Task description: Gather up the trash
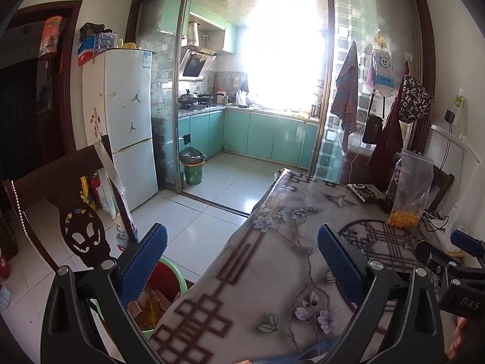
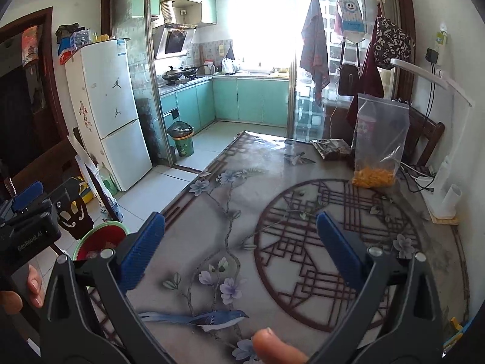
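My left gripper (image 1: 242, 229) is open and empty, hanging over the left edge of the table (image 1: 272, 273) with its flowered cloth. Below its left finger, on the floor, a green bin with a red liner (image 1: 160, 288) holds several wrappers. My right gripper (image 2: 241, 215) is also open and empty, above the middle of the table (image 2: 272, 273). The green bin (image 2: 100, 239) shows to its left. At the table's far end lie a dark wrapper (image 2: 332, 148) and a clear zip bag of orange snacks (image 2: 379, 148). A few small scraps (image 2: 301, 194) lie on the cloth.
A dark carved chair (image 1: 75, 212) stands left of the bin, and a white fridge (image 1: 130, 127) behind it. A second lined bin (image 1: 192, 166) sits in the kitchen doorway. A white lamp base (image 2: 439, 200) and cables occupy the table's right edge. A fingertip (image 2: 272, 347) shows at the bottom.
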Demonstrator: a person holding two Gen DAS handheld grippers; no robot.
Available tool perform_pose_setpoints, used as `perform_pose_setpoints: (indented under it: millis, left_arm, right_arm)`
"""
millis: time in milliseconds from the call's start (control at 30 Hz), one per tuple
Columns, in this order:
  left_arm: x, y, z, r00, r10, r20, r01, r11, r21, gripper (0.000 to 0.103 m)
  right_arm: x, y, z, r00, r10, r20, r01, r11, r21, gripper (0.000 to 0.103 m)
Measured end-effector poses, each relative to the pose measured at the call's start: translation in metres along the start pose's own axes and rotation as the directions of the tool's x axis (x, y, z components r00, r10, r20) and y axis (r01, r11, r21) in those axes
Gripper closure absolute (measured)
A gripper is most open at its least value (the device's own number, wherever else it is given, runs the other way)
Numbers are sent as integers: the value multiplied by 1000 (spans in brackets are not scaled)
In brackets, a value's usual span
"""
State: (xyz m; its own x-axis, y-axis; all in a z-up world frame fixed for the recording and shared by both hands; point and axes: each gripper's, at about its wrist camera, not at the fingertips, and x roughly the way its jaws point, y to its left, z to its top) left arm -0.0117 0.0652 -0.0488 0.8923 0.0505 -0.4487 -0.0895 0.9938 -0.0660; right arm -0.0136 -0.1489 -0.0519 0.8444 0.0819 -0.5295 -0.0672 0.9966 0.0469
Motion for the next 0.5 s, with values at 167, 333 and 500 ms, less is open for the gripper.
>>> perform_pose_setpoints:
  millis: [167, 333, 500]
  left_arm:
    - [-2, -6, 1, 1000, 5, 0, -5, 1000, 15, 8]
    - [-3, -10, 2, 1000, 5, -2, -4, 1000, 22, 8]
    - [-3, -13, 4, 1000, 5, -4, -5, 1000, 23, 8]
  right_arm:
    - [0, -4, -1, 1000, 2, -3, -2, 1000, 3, 4]
    - [-1, -5, 0, 1000, 2, -5, -2, 1000, 5, 4]
    - [-2, -8, 0, 1000, 1, -1, -1, 1000, 12, 4]
